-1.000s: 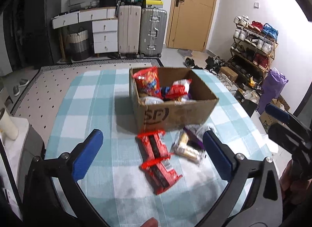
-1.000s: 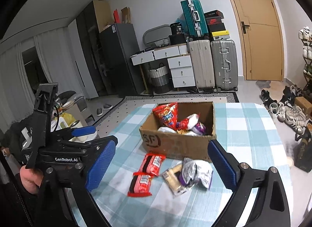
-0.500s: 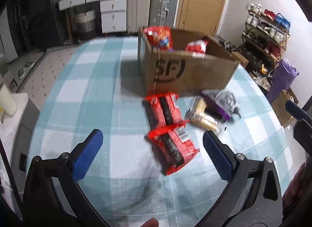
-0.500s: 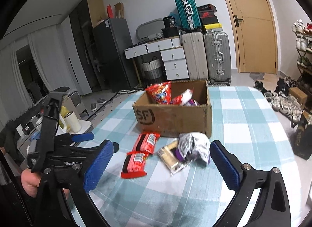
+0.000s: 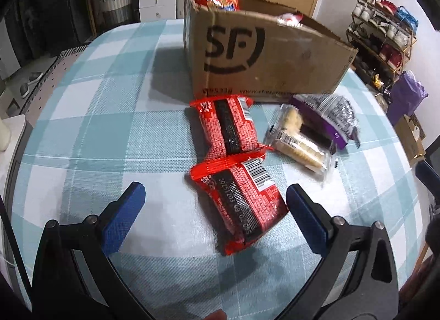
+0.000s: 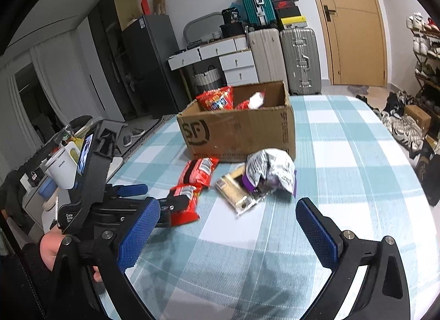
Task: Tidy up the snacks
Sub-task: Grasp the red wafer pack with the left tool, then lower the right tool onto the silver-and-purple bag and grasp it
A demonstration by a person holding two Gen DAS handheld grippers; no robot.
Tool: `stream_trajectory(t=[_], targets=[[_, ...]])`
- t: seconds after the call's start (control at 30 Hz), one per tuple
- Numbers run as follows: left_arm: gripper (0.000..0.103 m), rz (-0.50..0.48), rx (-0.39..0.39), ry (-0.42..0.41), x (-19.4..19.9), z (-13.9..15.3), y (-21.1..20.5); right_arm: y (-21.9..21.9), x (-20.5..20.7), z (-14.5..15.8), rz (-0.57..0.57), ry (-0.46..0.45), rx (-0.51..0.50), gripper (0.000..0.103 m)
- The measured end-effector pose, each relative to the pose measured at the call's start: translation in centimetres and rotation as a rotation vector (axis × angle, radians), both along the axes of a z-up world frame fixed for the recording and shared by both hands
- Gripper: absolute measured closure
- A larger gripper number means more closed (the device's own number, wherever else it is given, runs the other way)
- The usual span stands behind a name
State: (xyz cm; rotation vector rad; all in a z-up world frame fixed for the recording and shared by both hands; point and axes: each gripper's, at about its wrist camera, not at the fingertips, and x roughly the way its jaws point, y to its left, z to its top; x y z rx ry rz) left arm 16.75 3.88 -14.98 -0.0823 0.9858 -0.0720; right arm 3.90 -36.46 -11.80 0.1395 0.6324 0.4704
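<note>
Two red snack packets lie end to end on the checked tablecloth point(image 6: 343, 168), in front of a cardboard box point(image 5: 261, 53) that holds several snacks. My left gripper point(image 5: 216, 199) is open and low over the table. The near red packet point(image 5: 242, 204) lies between its blue fingertips, closer to the right one. The far red packet point(image 5: 228, 124) touches the box. To the right lie a clear biscuit pack point(image 5: 299, 144) and a silver-purple bag point(image 5: 327, 116). My right gripper point(image 6: 227, 212) is open and holds nothing, a short way back from the biscuit pack point(image 6: 236, 193). The left gripper point(image 6: 156, 196) shows at the near red packet point(image 6: 185, 204).
A red chip bag point(image 6: 217, 100) stands up out of the box point(image 6: 239, 130). Beyond the table's left edge, a white mug point(image 6: 62, 171) sits on a side surface. Suitcases point(image 6: 299, 58) and drawers stand at the back wall. A shoe rack point(image 5: 382, 36) is on the right.
My left gripper has dropped and moved forward, so the near red packet now lies between its fingers. The right gripper has come a little lower and closer. Both stay open.
</note>
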Motion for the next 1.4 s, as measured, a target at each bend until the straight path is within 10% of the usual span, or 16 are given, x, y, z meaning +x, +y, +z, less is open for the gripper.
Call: stream_trajectory(t=[0.17,0.27,0.4,1.4], targets=[[0.005,0.036,0.048,0.034,1.1,-1.1,-0.3,-0.4,0.1,-0.6,-0.009,0.012,0.007,0.002],[0.043,0.025,0.073,0.020,1.2,-1.3,-0.4,-0.8,0.1,-0.7,-0.012,0.012,0.015,0.002],[0.062,-0.038,0.064,-0.002,0.8,-1.0,-0.3,-1.0,0.0,-0.8,-0.014,0.016,0.020,0.002],[0.062,-0.084,-0.038,0.006,-1.9,-0.4,1.6,-1.6,2.8,-2.3,-0.041,0.081,0.024,0.002]])
